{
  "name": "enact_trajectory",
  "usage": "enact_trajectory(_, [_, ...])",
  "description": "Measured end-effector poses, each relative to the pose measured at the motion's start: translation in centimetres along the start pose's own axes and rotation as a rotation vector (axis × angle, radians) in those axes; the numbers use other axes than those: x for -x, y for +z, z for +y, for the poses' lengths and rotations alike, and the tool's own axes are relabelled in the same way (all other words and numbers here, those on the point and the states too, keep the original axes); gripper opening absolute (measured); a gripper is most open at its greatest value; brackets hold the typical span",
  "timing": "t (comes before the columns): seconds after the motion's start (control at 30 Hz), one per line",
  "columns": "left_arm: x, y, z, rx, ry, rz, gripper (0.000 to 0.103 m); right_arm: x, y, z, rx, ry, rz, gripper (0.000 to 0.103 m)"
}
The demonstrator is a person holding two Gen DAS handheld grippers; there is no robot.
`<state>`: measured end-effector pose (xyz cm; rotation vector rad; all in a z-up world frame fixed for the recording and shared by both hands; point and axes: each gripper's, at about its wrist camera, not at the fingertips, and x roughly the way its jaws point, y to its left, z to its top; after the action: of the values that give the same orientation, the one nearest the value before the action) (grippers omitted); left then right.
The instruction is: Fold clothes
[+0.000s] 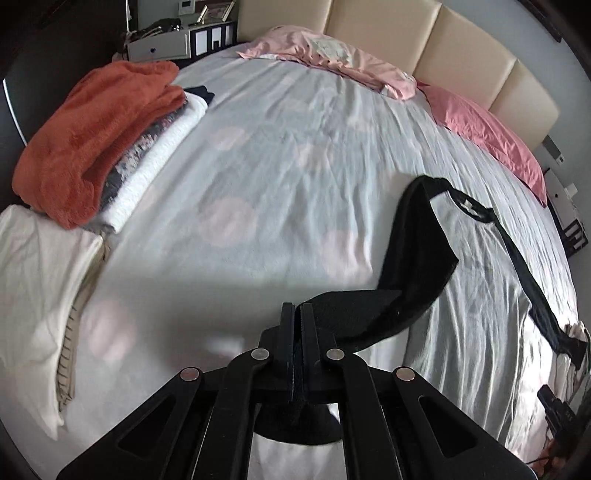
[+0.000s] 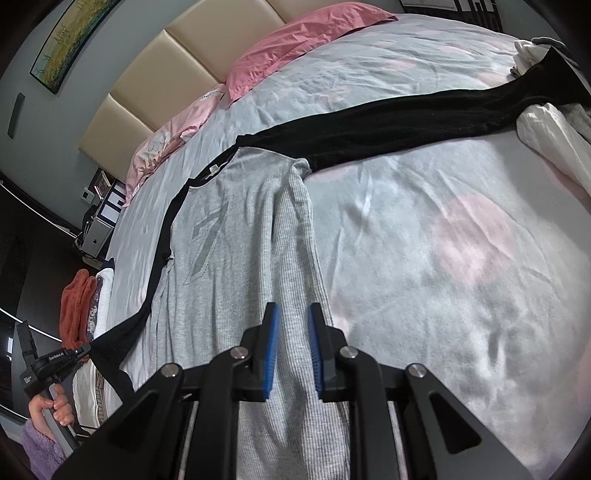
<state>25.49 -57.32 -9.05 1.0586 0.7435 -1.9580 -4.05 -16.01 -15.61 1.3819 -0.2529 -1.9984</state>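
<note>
A grey ribbed shirt with black sleeves [image 2: 236,229] lies spread on the bed; it also shows in the left wrist view [image 1: 480,258]. My left gripper [image 1: 297,310] is shut on the end of one black sleeve [image 1: 417,243] and holds it lifted off the bed; the sleeve twists from the shoulder down to the jaws. In the right wrist view the left gripper [image 2: 79,350] shows at the far left, pinching that sleeve. My right gripper [image 2: 293,314] is open, its blue pads [image 2: 271,354] hovering over the shirt's lower body. The other black sleeve [image 2: 406,122] lies stretched out to the right.
A stack of folded clothes with an orange fleece [image 1: 99,136] on top lies at the bed's left edge, cream garments [image 1: 40,288] beside it. Pink pillows [image 1: 491,136] lean against the beige headboard [image 1: 373,26]. More white clothes [image 2: 554,144] lie at the right edge.
</note>
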Motion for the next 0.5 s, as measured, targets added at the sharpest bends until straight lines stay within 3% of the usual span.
enact_trajectory(0.23, [0.8,8.1,0.4,-0.077,0.176,-0.110,0.002,-2.1,1.3,-0.1,-0.001,0.007,-0.002,0.016])
enact_trajectory(0.3, [1.2,10.4,0.2,-0.090,0.194,-0.126,0.002,-2.9,1.8,-0.3,0.001,0.001,0.007,0.016])
enact_trajectory(0.37, [0.9,11.7,-0.2,-0.129,0.174,-0.081,0.002,-3.9,2.3,-0.7,-0.001,-0.006,0.020,0.016])
enact_trajectory(0.5, [-1.2,10.0,-0.5,-0.194,0.143,0.064,0.004,-5.0,3.1,-1.6,-0.039,0.010,0.035,0.016])
